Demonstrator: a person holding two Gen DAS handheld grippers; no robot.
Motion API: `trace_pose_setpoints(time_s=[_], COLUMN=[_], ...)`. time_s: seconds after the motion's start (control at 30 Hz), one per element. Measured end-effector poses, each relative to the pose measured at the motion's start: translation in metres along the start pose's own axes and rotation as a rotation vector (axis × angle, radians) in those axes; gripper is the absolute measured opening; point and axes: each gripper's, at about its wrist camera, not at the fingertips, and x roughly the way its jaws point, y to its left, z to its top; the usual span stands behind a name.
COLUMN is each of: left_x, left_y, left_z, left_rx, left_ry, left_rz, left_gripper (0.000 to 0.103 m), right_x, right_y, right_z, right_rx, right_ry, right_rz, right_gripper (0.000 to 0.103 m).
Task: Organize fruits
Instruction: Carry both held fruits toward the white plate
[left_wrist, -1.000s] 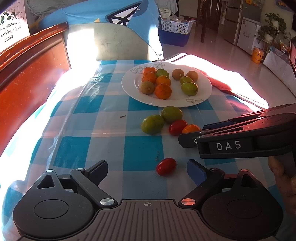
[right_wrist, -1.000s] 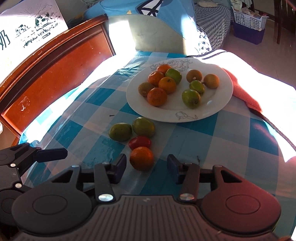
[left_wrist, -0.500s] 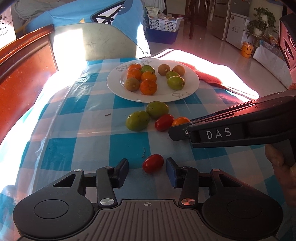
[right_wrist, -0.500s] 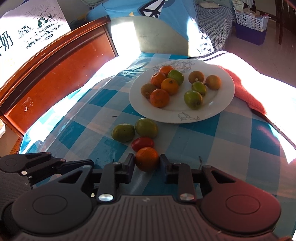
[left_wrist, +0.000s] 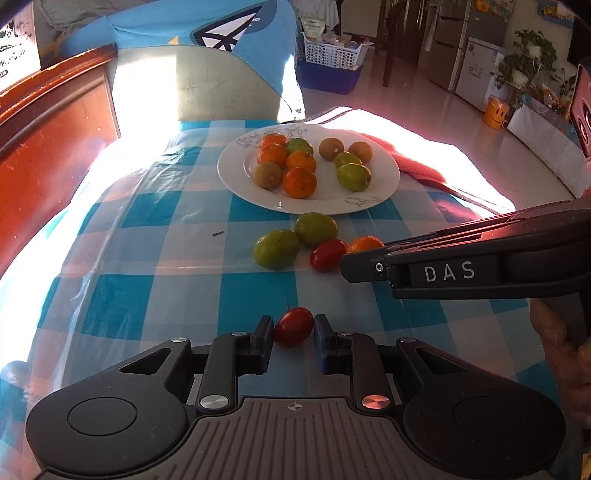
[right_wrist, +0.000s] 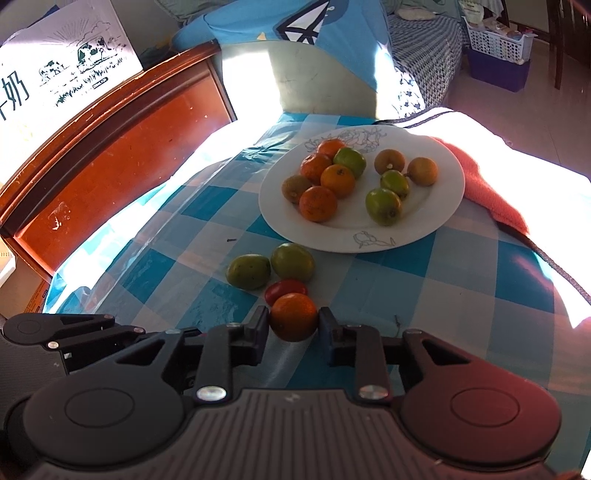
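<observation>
Four fruits lie just before the plate.

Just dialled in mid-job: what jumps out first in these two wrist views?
Each gripper is shut on a fruit on the blue-and-white checked tablecloth: the left gripper on a small red oval tomato, the right gripper on a round orange citrus fruit. Beyond them sits a white round plate piled with orange, green and brown fruit, with two green fruits and another red tomato loose before it.

Hard sunlight on blue-check tablecloth; red wood headboard left of fingers, white basket & fridge far ahead-right.
</observation>
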Motion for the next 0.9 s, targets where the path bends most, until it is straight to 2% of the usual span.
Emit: trace_pose_setpoints(time_s=[0.5, 0.8, 0.9], left_x=[-0.014, -0.008, -0.003], left_y=[0.009, 0.007, 0.002], left_z=[0.028, 0.052, 0.059], left_rx=[-0.079, -0.113, -0.097], left_ry=[-0.105, -0.158, -0.163], left_rz=[0.012, -0.030, -0.033], left_gripper=[0.021, 0.021, 0.021], right_x=[-0.029, -0.046, -0.046], right_y=[-0.010, -0.026, -0.033], right_z=[0.020, 0.044, 0.056], right_rx=[0.050, 0.090, 0.099], right_ry=[-0.114, -0.186, -0.202], right_rz=[0.004, -0.029, -0.046], right_gripper=[0.029, 0.029, 0.029])
